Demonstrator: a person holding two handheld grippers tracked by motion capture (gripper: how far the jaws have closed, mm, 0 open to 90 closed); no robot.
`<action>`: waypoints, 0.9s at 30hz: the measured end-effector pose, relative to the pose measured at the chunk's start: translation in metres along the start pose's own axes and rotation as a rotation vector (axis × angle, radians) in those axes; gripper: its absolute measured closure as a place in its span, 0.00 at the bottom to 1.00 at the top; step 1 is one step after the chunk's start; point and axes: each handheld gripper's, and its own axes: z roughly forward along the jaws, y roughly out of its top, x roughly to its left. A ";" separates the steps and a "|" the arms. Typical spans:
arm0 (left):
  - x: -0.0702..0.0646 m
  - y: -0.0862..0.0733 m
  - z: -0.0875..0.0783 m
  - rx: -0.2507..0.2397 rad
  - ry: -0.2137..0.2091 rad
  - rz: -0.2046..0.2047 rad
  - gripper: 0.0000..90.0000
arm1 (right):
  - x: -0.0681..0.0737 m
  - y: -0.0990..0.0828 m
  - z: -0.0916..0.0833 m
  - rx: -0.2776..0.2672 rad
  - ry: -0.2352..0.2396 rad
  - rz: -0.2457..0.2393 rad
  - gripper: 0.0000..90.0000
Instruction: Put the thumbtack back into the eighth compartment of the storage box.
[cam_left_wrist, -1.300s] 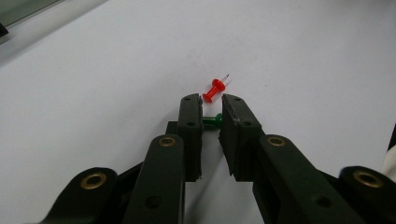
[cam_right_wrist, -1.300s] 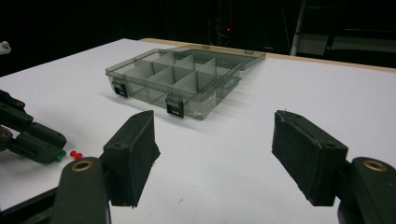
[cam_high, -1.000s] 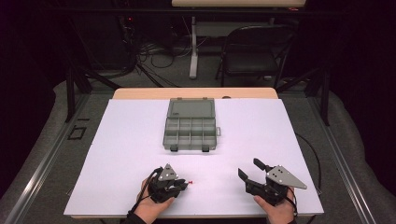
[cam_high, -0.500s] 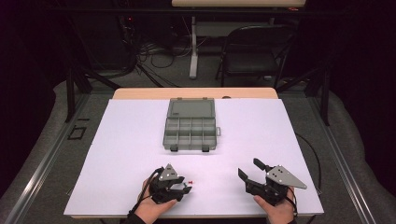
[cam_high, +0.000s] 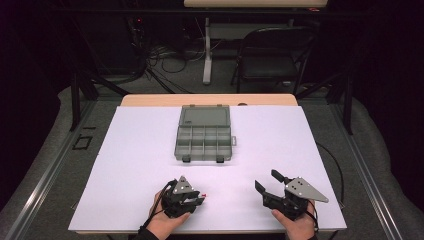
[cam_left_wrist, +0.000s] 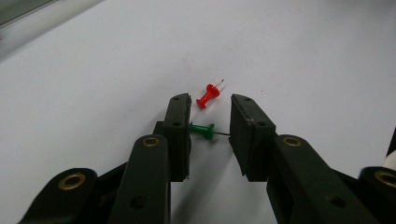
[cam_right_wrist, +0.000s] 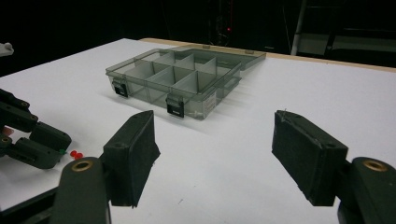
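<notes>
My green pushpin (cam_left_wrist: 202, 130) lies on the white table (cam_high: 130, 165) between the parted fingers of my left gripper (cam_left_wrist: 210, 126), its head against one finger, with a red pushpin (cam_left_wrist: 208, 95) just beyond. My right gripper (cam_high: 270, 184) sits near the front edge with fingers wide apart, and the grey compartment box (cam_high: 204, 141) lies open farther back.

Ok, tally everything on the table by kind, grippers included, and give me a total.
Red pushpin: 1
Green pushpin: 1
Compartment box, lid open: 1
Grippers: 2, left gripper and right gripper
Total: 5
</notes>
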 end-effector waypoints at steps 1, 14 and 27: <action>0.000 0.000 0.000 0.001 -0.003 -0.003 0.77 | 0.000 0.000 0.000 0.001 0.000 0.000 0.33; 0.008 0.022 -0.017 -0.058 0.000 -0.022 0.77 | 0.000 0.000 0.000 0.002 -0.002 -0.002 0.33; 0.016 0.056 -0.034 -0.096 0.009 -0.032 0.77 | 0.000 0.000 0.000 0.000 -0.003 0.005 0.33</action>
